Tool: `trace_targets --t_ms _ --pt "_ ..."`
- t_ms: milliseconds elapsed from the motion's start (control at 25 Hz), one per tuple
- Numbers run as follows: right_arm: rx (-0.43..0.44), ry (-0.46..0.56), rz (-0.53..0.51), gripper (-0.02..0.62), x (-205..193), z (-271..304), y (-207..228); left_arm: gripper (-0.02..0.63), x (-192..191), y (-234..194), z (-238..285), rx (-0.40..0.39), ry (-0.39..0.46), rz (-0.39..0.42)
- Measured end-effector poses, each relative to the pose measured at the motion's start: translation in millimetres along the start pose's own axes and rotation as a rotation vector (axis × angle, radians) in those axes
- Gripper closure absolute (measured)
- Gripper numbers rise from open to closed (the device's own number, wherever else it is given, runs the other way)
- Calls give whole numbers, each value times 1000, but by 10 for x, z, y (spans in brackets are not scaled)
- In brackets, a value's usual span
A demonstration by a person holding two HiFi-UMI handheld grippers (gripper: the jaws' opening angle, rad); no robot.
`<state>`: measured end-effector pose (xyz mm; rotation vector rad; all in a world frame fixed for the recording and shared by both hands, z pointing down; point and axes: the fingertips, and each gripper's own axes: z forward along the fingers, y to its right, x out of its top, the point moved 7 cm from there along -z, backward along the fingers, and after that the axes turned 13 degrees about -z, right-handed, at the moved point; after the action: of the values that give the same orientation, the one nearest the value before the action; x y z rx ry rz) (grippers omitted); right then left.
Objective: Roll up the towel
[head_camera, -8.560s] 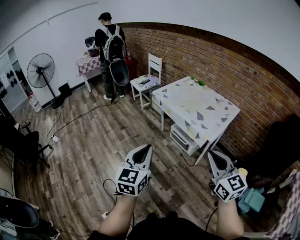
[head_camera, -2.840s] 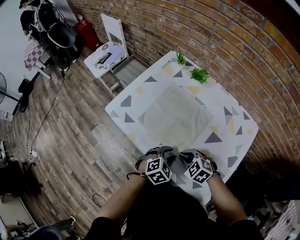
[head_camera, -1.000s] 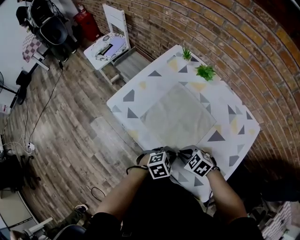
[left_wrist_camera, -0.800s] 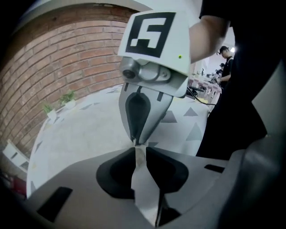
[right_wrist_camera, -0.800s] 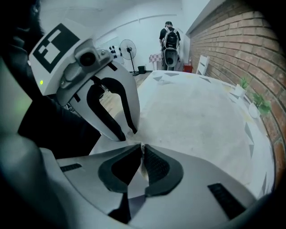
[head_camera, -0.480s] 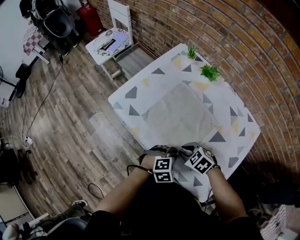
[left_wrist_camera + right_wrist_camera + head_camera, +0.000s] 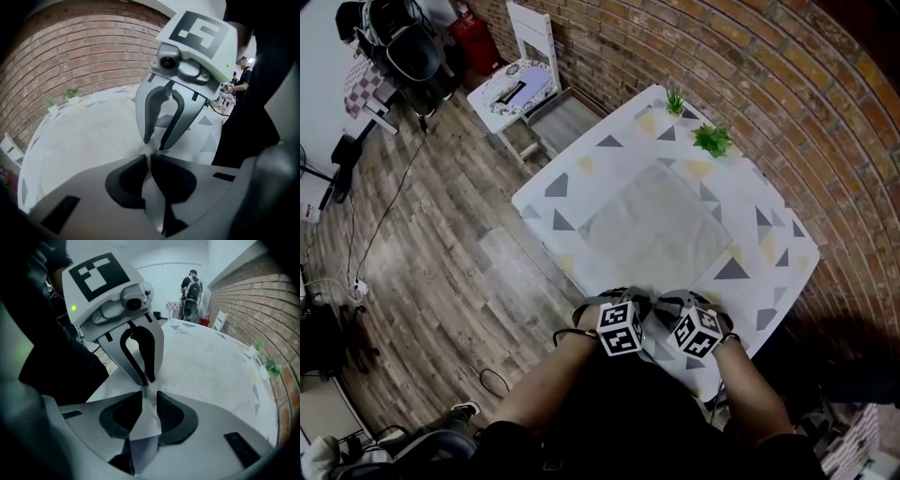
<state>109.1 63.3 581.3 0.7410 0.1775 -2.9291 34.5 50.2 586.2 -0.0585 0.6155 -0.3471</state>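
Left gripper (image 7: 146, 157) just closed, pinching towel (image 7: 661, 225) at table's (image 7: 581, 169) near edge; right gripper (image 7: 146, 394), just spread, may miss it.

Towel (image 7: 656, 230) showing plain pale grey. Tablecloth (image 7: 619, 159) showing white with grey, dark grey and yellow triangles. Wall (image 7: 769, 84) showing red-brown brick, pale mortar. Floor (image 7: 441, 253) showing grey-brown wood planks. Plants (image 7: 711, 141) showing green. Chair (image 7: 531, 36) showing white. Left gripper (image 7: 149, 157), right gripper (image 7: 146, 397) showing pale grey bodies, black pads, black-and-white markers.
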Motion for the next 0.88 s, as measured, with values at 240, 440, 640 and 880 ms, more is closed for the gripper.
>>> trace_targets --t_ms 240,440,640,880 --pt "-25 -8 -23 538 -23 50 68 512 34 60 -46 19 -9 10" --pt "57 57 133 558 -14 10 155 495 47 38 -28 53 -24 49" --pt "60 97 175 538 61 -105 253 569 76 -75 -31 11 -23 -24" --pt "-3 50 8 499 108 -81 244 571 104 -292 -81 -115 -6 -226"
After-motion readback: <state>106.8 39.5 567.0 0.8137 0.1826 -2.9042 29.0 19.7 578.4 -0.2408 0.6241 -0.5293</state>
